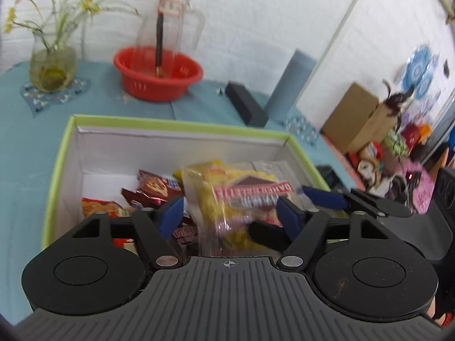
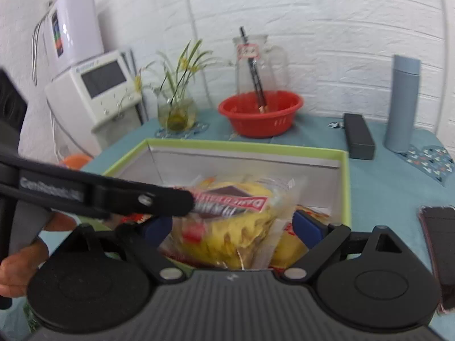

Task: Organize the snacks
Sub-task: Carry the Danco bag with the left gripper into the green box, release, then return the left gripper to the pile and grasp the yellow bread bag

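yellow snack bag (image 1: 233, 199) hanging over the green-rimmed box (image 1: 170, 125), long axis roughly upright | left tongs (image 1: 231, 217) and right tongs (image 2: 233, 224) both flanking it, jaws spread, pad contact unclear through blur | lying below: other snack packets (image 1: 153, 190) | standing beyond on the tabletop (image 1: 25, 142): red basket (image 1: 157, 71), clear of the drop

1. I see snack bag (image 1: 239, 199): clear w/ yellow contents, red-white label.
2. Box (image 1: 57, 176): lime-green rim, white inside.
3. Basket (image 1: 157, 75): red.
4. Tablecloth (image 1: 25, 142): teal.
5. Gripper pads (image 1: 170, 216): blue; bodies black.
6. Flask (image 2: 402, 103): grey-blue.
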Available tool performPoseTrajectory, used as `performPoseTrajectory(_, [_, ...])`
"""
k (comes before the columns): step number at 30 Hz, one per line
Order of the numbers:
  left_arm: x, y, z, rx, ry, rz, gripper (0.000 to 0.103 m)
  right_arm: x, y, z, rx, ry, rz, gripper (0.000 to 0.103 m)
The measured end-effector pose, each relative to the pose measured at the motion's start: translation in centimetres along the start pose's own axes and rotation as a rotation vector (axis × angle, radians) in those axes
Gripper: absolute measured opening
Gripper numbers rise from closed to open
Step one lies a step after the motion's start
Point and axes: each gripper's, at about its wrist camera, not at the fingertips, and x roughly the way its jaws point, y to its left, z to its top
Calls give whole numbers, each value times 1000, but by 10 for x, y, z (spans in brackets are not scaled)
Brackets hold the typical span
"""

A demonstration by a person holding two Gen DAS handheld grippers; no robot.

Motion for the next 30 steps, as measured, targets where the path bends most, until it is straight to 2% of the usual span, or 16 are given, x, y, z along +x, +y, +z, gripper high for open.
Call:
performPoseTrajectory(4, [-47,-11,-11,27,-92,-6,70,-53,6,-9,5,-76,4,93])
performPoseTrajectory(7, [-82,-20,-30,35,-124,-26,75,-90,19,-27,5,-91,12,93])
performPoseTrajectory(10, [-113,-30,-58,56,-132,-30,77,-120,37,-60,15,-85,42,93])
performPoseTrajectory(13, [-138,-34,-99,69,-113,-2,78,-136,65,-102,14,-41,92,93])
performPoseTrajectory(17, [-162,-23,-156,34,-63,77,79,-141,108,-156,8,42,154,93])
performPoseTrajectory(21, [-173,-11,-202,-21,12,90,79,-136,142,-188,20,108,208,93])
performPoseTrajectory(24, [-174,-5,-214,-49,30,74,79,-130,165,-191,-14,124,217,93])
performPoseTrajectory(30, [-167,2,-215,-40,49,57,78,-116,186,-189,-86,136,176,93])
